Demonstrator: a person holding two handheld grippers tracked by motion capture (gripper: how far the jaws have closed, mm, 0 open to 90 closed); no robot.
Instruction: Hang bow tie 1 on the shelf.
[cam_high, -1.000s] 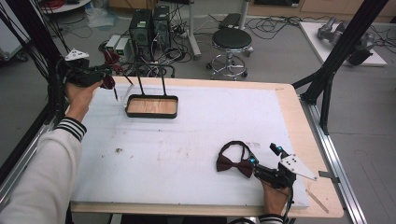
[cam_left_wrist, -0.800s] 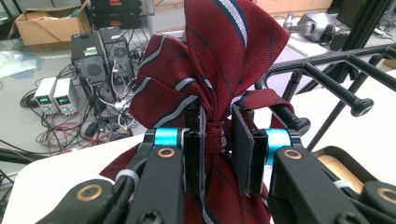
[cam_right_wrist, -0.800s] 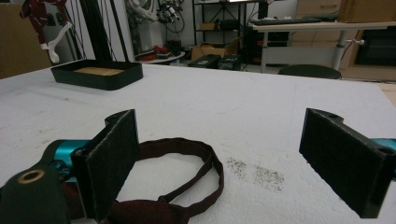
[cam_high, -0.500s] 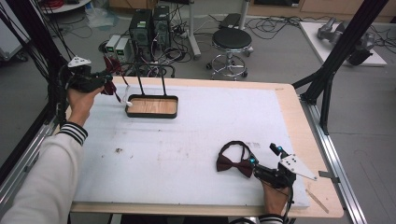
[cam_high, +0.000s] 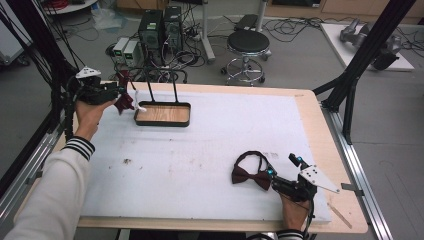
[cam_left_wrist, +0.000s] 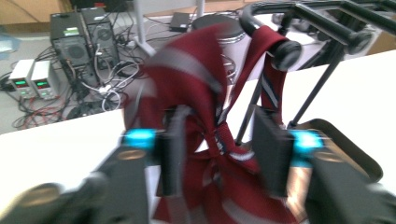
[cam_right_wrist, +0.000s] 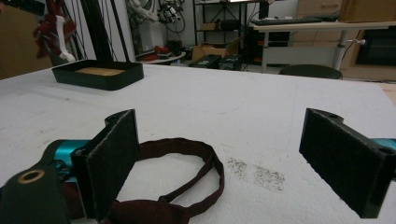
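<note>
A dark red striped tie (cam_high: 125, 101) hangs in my left gripper (cam_high: 119, 95), held above the table's far left corner. In the left gripper view the tie (cam_left_wrist: 187, 79) sits between the jaws of the left gripper (cam_left_wrist: 219, 149), and its band loops over the end of a black rack bar (cam_left_wrist: 285, 51). The rack stands in a black tray (cam_high: 162, 123) with a wooden floor. A dark brown bow tie (cam_high: 249, 175) lies near the front right. My right gripper (cam_high: 282, 167) rests open beside it; the strap (cam_right_wrist: 187, 144) lies between the jaws of the right gripper (cam_right_wrist: 219, 126).
A white mat (cam_high: 200, 150) covers the tabletop. Black frame struts (cam_high: 350, 90) rise at the right edge and along the left side. Behind the table stand a stool (cam_high: 248, 42) and computer towers (cam_high: 160, 25) with cables.
My left gripper has drifted a little down and toward the rack with the striped tie. The right gripper and the bow tie have stayed where they were.
</note>
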